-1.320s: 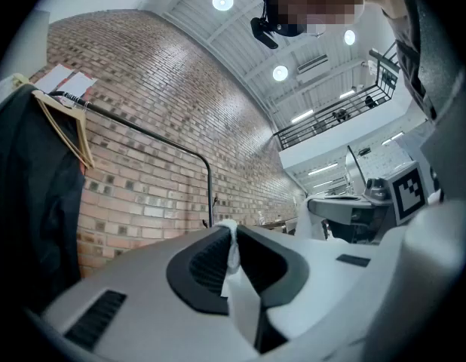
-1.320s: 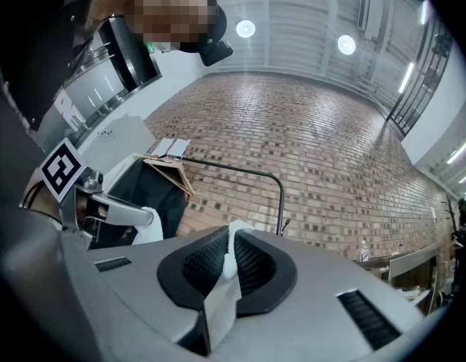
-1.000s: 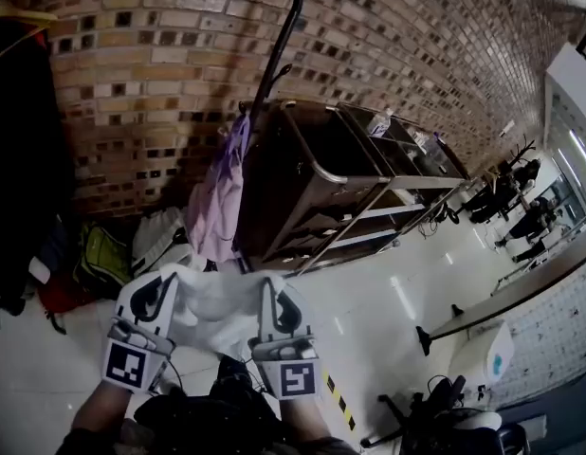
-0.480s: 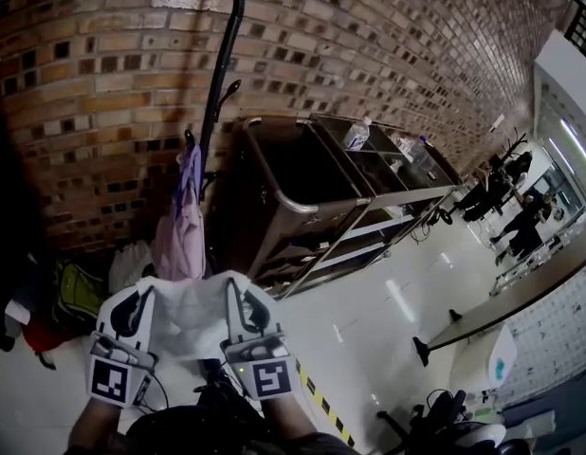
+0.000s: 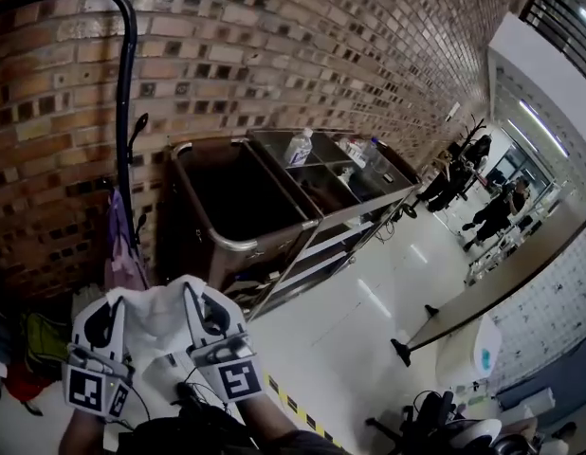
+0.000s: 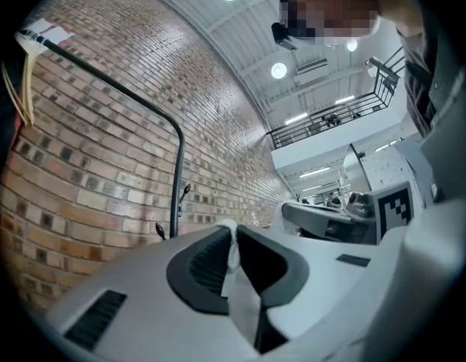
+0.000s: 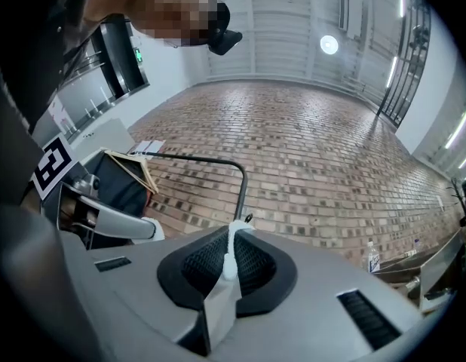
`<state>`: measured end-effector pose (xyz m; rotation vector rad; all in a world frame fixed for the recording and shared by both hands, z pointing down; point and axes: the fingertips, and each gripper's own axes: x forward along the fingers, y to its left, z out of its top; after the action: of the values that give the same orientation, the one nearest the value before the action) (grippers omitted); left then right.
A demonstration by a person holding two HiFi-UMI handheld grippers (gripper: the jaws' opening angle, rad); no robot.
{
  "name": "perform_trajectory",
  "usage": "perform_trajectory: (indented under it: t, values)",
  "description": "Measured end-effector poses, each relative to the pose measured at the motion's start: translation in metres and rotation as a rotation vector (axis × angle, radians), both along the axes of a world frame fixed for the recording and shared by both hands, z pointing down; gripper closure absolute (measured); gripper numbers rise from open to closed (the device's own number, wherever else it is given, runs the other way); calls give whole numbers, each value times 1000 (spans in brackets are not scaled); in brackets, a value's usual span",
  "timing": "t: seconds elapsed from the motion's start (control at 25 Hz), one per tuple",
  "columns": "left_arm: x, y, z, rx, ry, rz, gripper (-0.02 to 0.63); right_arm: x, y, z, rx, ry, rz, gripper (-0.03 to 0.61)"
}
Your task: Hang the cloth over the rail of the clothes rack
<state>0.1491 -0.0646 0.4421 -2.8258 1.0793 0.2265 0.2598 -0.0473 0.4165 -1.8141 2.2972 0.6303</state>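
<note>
I have the left tool and the right tool each clenched on an upper edge of the white cloth. The cloth is stretched between them, low and close to my body. I judge a two-corner hold like this suits the job, since it spreads the fabric flat so it can be lifted and laid across a bar instead of bunching. The rail of the clothes rack stands ahead and to my left against the brick wall, well above the cloth, so nothing is draped yet.

The head view gives me the layout. It shows the span of cloth between both tools, the rack's upright, a purple garment hanging low on it, and a metal trolley just to the right, with a bottle on top.

It does not show the grips themselves. Each gripper view does: a thin fold of white fabric is pinched between ribbed pads, with the jaws nearly together. The gripper views also look upward and catch the rail's long top run. The right one adds a wooden hanger carrying something dark, which the head view leaves out
</note>
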Motion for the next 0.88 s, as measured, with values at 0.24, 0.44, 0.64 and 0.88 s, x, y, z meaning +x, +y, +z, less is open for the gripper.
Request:
perform_trajectory:
  t: [0.24,0.44,0.64,0.88]
  values:
    - [52,-45,-10,19,3,12,561,38,-51,-6,5,9,-51,535]
    - [89,-84,-11,-27,8,10,561,63,-89,-3,-9,17,-96,535]
    - [124,-108,-26,-10,13,29,561,82,-116,-14,0,-13,-172,535]
    - [150,-154,-60,-33,15,25,561,91,-157,-51,33,22,-236,535]
